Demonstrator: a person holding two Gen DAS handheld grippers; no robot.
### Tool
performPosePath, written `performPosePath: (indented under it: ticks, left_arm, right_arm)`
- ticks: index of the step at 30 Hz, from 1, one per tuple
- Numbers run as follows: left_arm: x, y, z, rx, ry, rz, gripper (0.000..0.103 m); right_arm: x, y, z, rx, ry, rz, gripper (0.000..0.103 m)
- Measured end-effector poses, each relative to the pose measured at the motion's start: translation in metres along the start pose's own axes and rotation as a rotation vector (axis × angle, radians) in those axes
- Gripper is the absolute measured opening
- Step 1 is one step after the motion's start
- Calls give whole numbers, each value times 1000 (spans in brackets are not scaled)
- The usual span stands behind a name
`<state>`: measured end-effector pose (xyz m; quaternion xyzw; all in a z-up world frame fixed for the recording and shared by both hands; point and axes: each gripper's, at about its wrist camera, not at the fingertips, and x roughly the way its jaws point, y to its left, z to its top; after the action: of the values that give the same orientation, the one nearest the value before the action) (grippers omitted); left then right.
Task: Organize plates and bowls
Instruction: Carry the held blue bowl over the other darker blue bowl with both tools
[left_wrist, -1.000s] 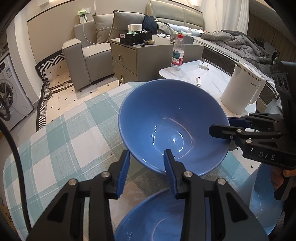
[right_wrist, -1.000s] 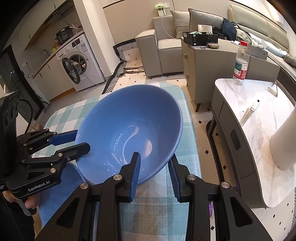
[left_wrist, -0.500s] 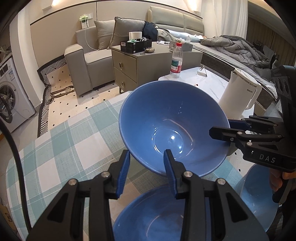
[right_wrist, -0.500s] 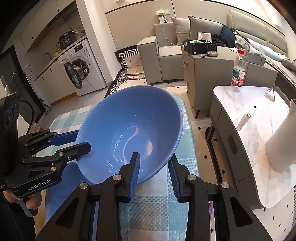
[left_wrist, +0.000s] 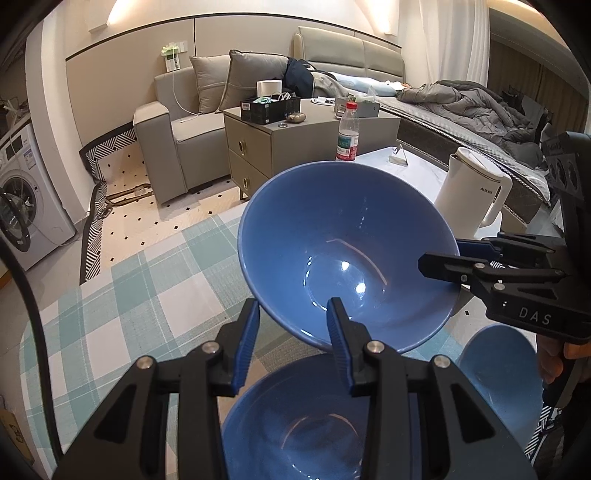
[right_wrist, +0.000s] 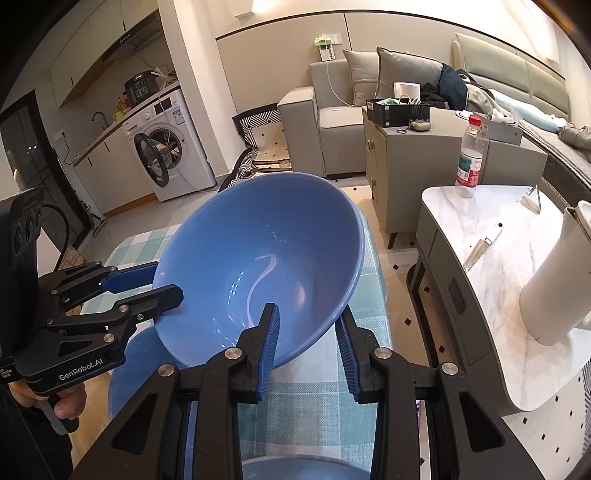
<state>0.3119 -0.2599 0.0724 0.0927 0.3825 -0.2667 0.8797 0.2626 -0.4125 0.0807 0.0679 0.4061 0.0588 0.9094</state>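
A large blue bowl (left_wrist: 347, 254) hangs tilted in the air above the checked tablecloth, held from two sides. My left gripper (left_wrist: 291, 332) is shut on its near rim; it shows in the right wrist view (right_wrist: 162, 280) at the left. My right gripper (right_wrist: 306, 332) is shut on the opposite rim of the bowl (right_wrist: 266, 266); it shows in the left wrist view (left_wrist: 443, 254) at the right. A second blue bowl (left_wrist: 295, 421) stands on the table right below the held one. A third blue dish (left_wrist: 498, 373) lies at the right.
The table with the teal checked cloth (left_wrist: 129, 314) ends at the far side. A marble side table (right_wrist: 480, 236) carries a white kettle (right_wrist: 557, 284) and a water bottle (right_wrist: 469, 158). A grey cabinet (left_wrist: 266, 147), an armchair and a washing machine (right_wrist: 166, 147) stand beyond.
Both grippers have lifted the blue bowl higher above the table and tipped it a little. The bowl beneath shows more fully. Both grips are unchanged.
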Motion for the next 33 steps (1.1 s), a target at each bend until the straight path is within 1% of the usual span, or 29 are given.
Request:
performPosePath:
  ticks: [15,22,33]
  left_arm:
    - [-36,-5,-5,-8,-58,-8,37]
    - [-55,-5,-11,-12,-84,-5,37]
    - [-83,-3,-29,-19,-111,3,37]
  right_arm:
    - [-38,16,-4,-16,-49,-3,32]
    - [-56,29,-11,-27,-68,1,32]
    - [-82,52,-25,-44,-99,24,33]
